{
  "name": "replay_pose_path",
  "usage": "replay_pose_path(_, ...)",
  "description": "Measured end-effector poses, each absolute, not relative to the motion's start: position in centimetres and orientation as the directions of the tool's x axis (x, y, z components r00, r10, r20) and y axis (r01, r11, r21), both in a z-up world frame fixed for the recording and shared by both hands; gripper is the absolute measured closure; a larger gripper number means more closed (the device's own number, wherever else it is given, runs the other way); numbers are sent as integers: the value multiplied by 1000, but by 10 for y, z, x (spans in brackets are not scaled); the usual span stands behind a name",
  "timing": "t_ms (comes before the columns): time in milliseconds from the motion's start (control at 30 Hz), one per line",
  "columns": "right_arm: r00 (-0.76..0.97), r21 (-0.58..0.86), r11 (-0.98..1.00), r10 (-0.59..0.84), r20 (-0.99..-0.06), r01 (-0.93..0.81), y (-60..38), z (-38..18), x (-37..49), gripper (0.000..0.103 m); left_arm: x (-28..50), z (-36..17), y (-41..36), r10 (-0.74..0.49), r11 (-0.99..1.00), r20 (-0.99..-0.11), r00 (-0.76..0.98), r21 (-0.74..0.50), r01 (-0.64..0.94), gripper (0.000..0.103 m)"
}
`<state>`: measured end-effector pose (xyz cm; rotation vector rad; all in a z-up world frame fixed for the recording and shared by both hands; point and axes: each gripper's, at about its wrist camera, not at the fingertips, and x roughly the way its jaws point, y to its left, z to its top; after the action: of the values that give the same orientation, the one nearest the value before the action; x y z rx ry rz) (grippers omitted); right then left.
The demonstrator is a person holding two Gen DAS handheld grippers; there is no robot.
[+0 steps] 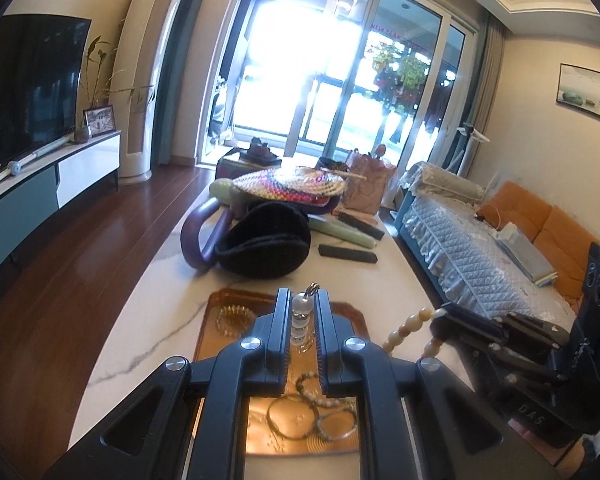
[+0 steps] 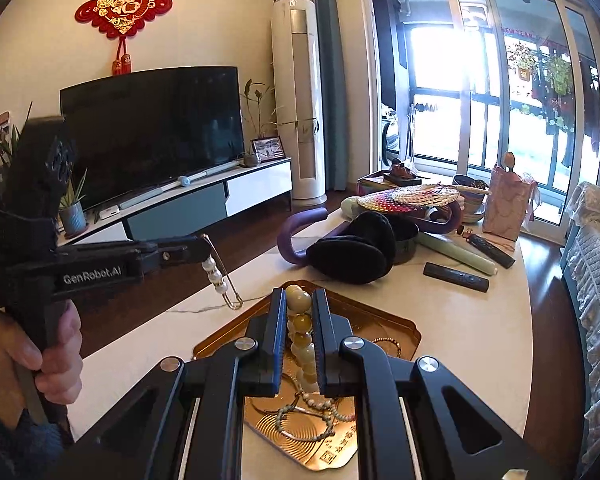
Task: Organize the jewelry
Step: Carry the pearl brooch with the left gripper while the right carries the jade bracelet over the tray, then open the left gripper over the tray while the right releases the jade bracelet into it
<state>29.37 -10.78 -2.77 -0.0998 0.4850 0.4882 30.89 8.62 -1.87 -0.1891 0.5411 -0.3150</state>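
Observation:
My left gripper (image 1: 302,294) is shut on a pearl brooch pin (image 1: 301,312), whose white beads and metal ring stand up between the fingers. In the right wrist view this left gripper (image 2: 202,242) holds the pearl pin (image 2: 216,276) hanging above the table's left edge. My right gripper (image 2: 299,294) is shut on a cream and yellow bead bracelet (image 2: 300,320), whose strand hangs down to the gold tray (image 2: 400,326). The left wrist view shows the right gripper (image 1: 446,314) and the cream bracelet (image 1: 404,330) at the right. Several thin bracelets (image 1: 300,416) lie in the gold tray (image 1: 216,300).
On the white marble table (image 1: 152,320), behind the tray, lie black earmuffs (image 1: 264,240), a purple curved bar (image 1: 196,232), a woven fan (image 1: 292,186), two remotes (image 1: 348,254) and a pink bag (image 1: 370,188). A sofa (image 1: 480,248) stands to the right. A hand (image 2: 56,360) grips the left tool.

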Motion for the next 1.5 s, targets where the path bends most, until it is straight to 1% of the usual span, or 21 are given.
replay_pose_path(100,772,13,881,422,-475,-473,-103,-28,310,92,327,-18,89,-344,934,-471,812,-258,246,92)
replay_pose_path(200,765,12,879,421,-487,-477,-96,-32,328,92,351,-30,91,-342,936,-496,798,-257,241,92)
replay_pose_path(433,727,39,879,418,-545,-476,-85,-63,366,92,400,-84,95,-316,946,-612,725,-264,190,92)
replay_pose_path(633,701,62,885,406,-586,-461,-83,-90,394,92,424,-125,91,-294,955,-683,669,-247,167,92)
replay_pose_path(733,681,94,892,402,-612,-442,-87,-108,404,92,429,-137,92,-283,958,-690,666,-235,163,92)
replay_pose_path(867,628,152,902,394,-671,-404,-95,-141,418,92,434,-150,103,-277,959,-724,631,-252,131,91)
replay_pose_path(933,603,180,905,395,-693,-386,-99,-155,424,92,436,-157,105,-250,966,-745,618,-231,113,91)
replay_pose_path(1100,577,175,919,361,-733,-353,-104,-178,430,92,439,-180,101,-256,966,-783,568,-233,114,92)
replay_pose_path(1200,581,162,927,341,-739,-338,-106,-179,429,92,439,-188,93,-221,975,-805,551,-184,122,92)
replay_pose_path(1267,574,137,937,308,-759,-321,-106,-183,431,91,439,-199,89,-229,973,-820,525,-185,136,92)
replay_pose_path(1300,566,124,942,289,-772,-312,-106,-186,433,91,437,-197,89,-221,975,-809,545,-172,141,92)
replay_pose_path(1333,556,117,946,275,-784,-303,-107,-188,434,89,436,-196,87,-201,979,-814,545,-148,140,90)
replay_pose_path(1367,546,121,948,271,-793,-296,-108,-190,433,79,434,-194,86,-192,981,-815,547,-140,136,85)
replay_pose_path(1400,540,127,948,272,-797,-291,-109,-190,432,70,432,-193,86,-190,981,-818,544,-138,135,78)
replay_pose_path(1433,542,130,948,275,-794,-290,-111,-188,429,48,429,-192,84,-179,983,-822,540,-125,135,53)
replay_pose_path(1467,553,122,949,270,-788,-290,-112,-186,423,32,426,-191,83,-196,979,-818,540,-132,154,34)
replay_pose_path(1500,565,108,951,260,-783,-288,-113,-184,419,29,423,-189,80,-188,980,-815,548,-119,159,25)
